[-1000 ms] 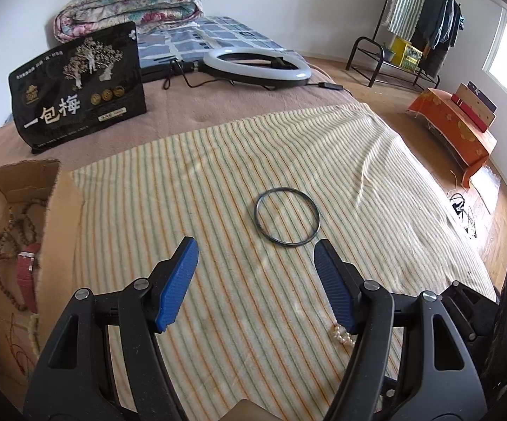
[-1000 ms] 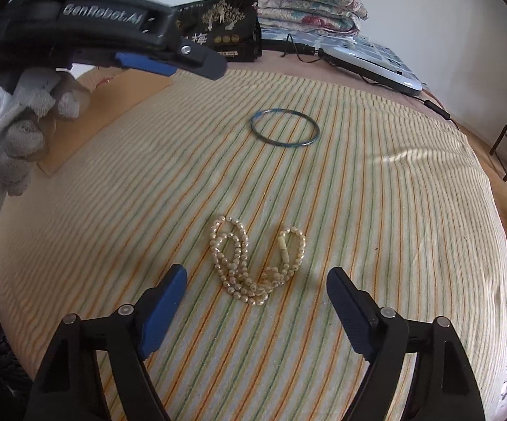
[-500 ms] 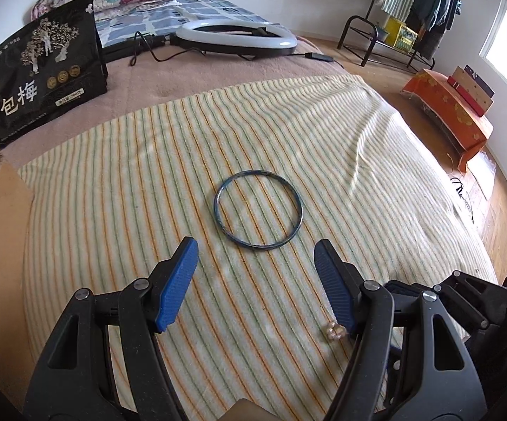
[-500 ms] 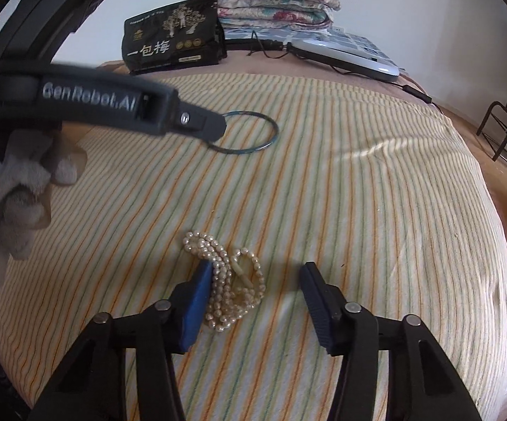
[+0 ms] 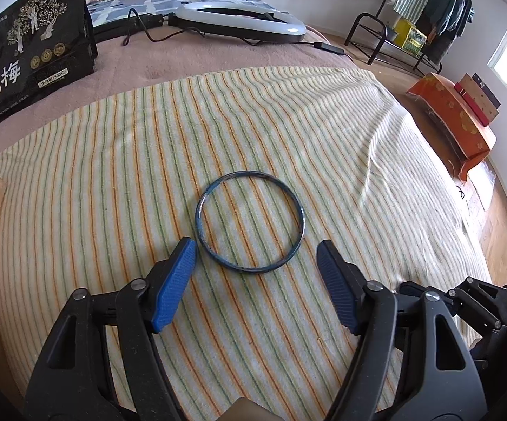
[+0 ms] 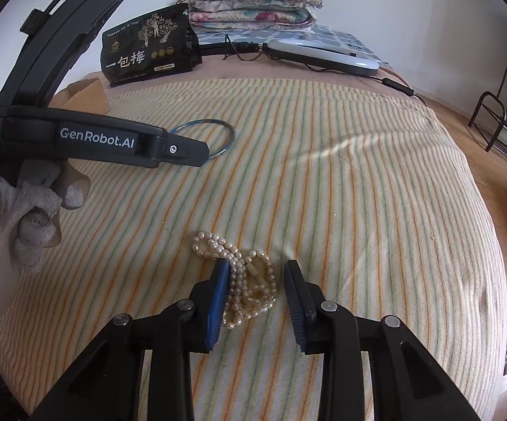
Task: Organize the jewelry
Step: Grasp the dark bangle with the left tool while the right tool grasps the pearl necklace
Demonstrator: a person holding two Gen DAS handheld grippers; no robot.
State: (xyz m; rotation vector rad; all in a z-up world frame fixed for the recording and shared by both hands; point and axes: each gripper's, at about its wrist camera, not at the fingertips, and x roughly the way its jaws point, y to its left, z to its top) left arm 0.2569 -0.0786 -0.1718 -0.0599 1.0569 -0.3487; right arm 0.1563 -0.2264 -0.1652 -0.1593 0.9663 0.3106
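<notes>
**Ana:** Both hands have come in since the earlier frames. The bangle (image 5: 250, 221) now fills the middle of the left wrist view, where it sat smaller and higher before, and the right hand-held gripper (image 6: 257, 293) has been closing around the pearl necklace (image 6: 243, 277).

**Ben:** Is it clamped yet?

**Ana:** Not that I can see. The left pad (image 6: 218, 298) touches the strands, but a gap shows beside the right one. The necklace lies bunched between the jaws at the lower middle of that view, on the striped towel (image 6: 323, 210) over the bed.

**Ben:** And the left hand-held gripper (image 5: 256, 261)?

**Ana:** Its jaws stand wide apart, have just opened a little further, and hold nothing. The bangle lies flat just ahead of the fingertips, its near rim level with them, so a short push forward and down should bring one pad inside the ring.

**Ben:** Anything in the way?

**Ana:** No. The cardboard box (image 6: 85, 94) sits at the towel's left edge, the black pouch (image 5: 28, 59) and ring light (image 5: 239, 24) further back. The right hand is nearer the pearls; the left, in a white glove (image 6: 11, 224), is nearer the bangle.
</notes>
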